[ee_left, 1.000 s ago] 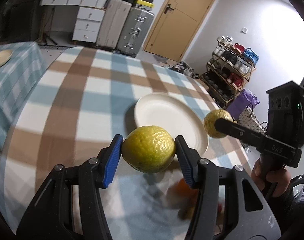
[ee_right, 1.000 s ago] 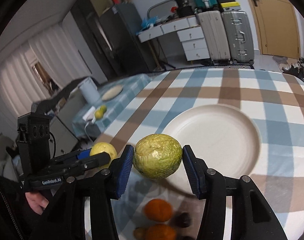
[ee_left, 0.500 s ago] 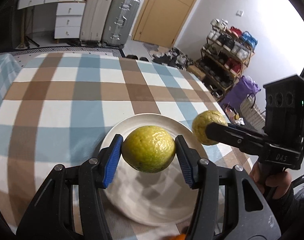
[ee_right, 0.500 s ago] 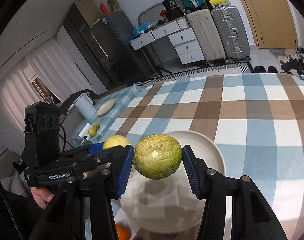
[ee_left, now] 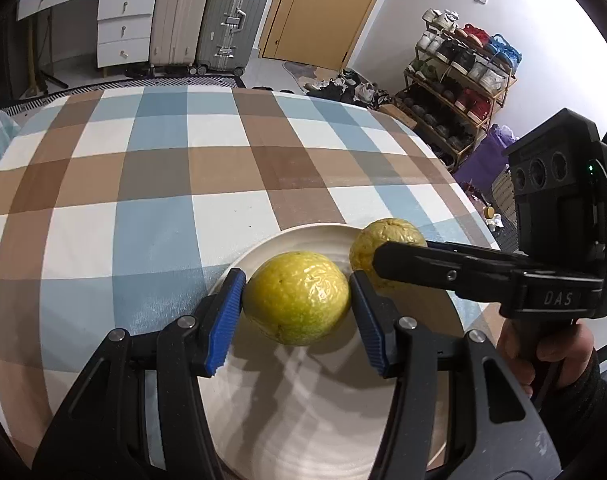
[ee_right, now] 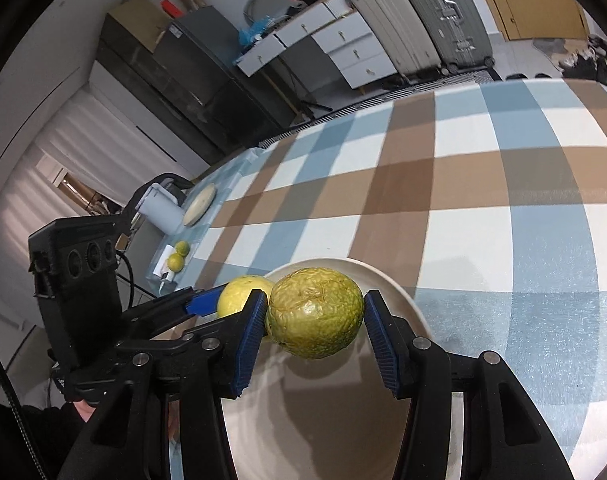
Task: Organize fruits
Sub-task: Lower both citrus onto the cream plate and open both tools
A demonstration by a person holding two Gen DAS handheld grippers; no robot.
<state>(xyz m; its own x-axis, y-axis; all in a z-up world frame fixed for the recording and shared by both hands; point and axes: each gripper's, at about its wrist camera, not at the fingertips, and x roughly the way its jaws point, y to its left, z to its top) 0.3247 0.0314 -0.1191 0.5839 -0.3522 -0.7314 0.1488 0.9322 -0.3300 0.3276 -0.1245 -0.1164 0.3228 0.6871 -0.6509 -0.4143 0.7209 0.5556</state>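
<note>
I have a fruit in each claw, and both hang over the round cream plate (ee_left: 323, 420) on the desk (ee_left: 163, 184) with the blue, brown and white check cloth. No fruit lies on the plate yet, so I think the job is only part done. Both fruits must be let go onto it, and I cannot tell from here if more fruit waits out of sight.

My left claw (ee_left: 297, 308) is clamped on the smooth round yellow-green fruit (ee_left: 297, 298). The blue pads press it on both sides, and it sits right between the tips, over the far half of the plate. I cannot tell if it touches the plate.

My right claw (ee_right: 313, 314) grips the wrinkly round green fruit (ee_right: 314, 312) the same way, one pad on each side. In the left view that fruit (ee_left: 385, 240) hangs over the far right rim of the plate. The two fruits are just beside each other. In the right view the smooth one (ee_right: 241, 296) peeks out behind my left pad.

Far off, on another cloth, two small green fruits (ee_right: 178, 256) sit near a grey jug (ee_right: 163, 210).
</note>
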